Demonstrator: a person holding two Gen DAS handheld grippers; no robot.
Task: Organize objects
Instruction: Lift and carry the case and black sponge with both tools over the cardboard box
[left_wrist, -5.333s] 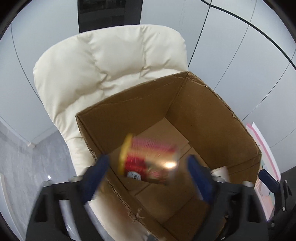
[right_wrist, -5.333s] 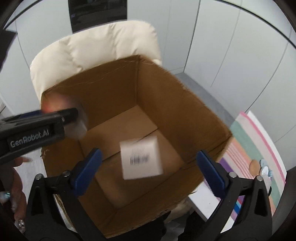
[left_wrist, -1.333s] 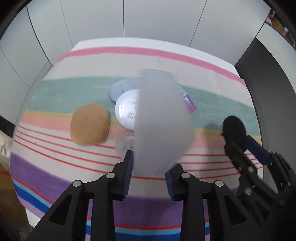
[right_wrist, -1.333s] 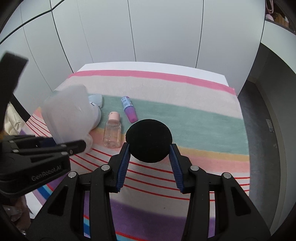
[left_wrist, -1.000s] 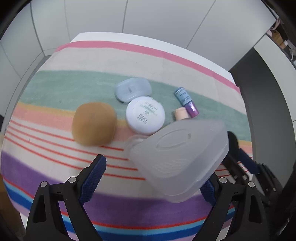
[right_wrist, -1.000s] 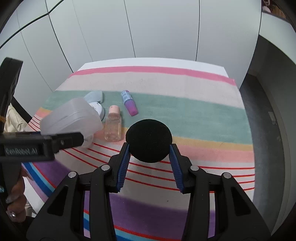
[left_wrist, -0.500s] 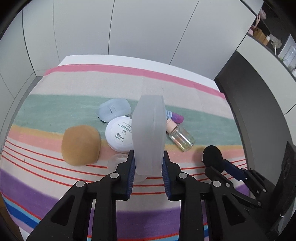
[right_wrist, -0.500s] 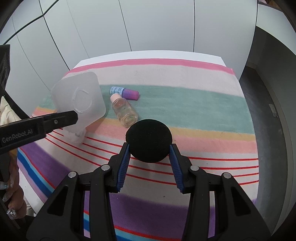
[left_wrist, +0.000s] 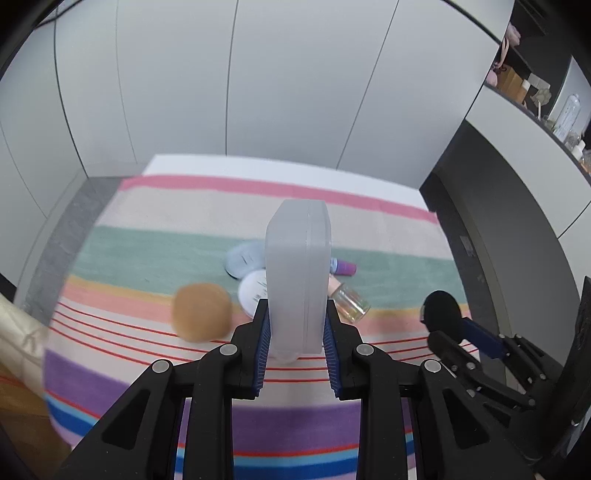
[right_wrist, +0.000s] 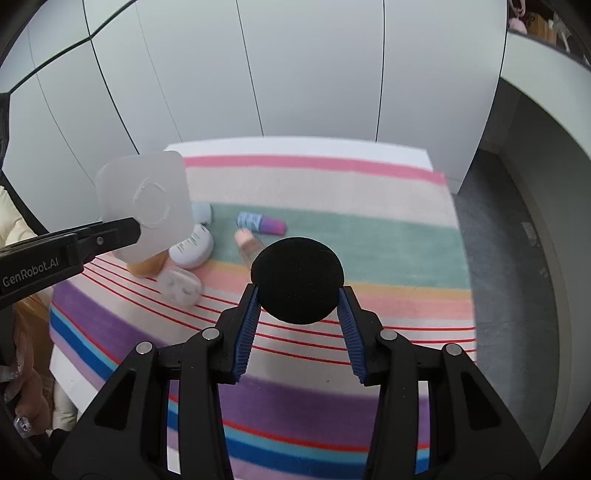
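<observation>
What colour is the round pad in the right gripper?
Black round pad, clearest in the right wrist view.

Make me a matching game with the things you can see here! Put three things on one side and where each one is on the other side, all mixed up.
Things:
1. frosted plastic square case
2. black round puff
3. brown round sponge

Places:
A. lying on the striped cloth
B. in the left gripper
C. in the right gripper

Pairs: 1-B, 2-C, 3-A
</observation>
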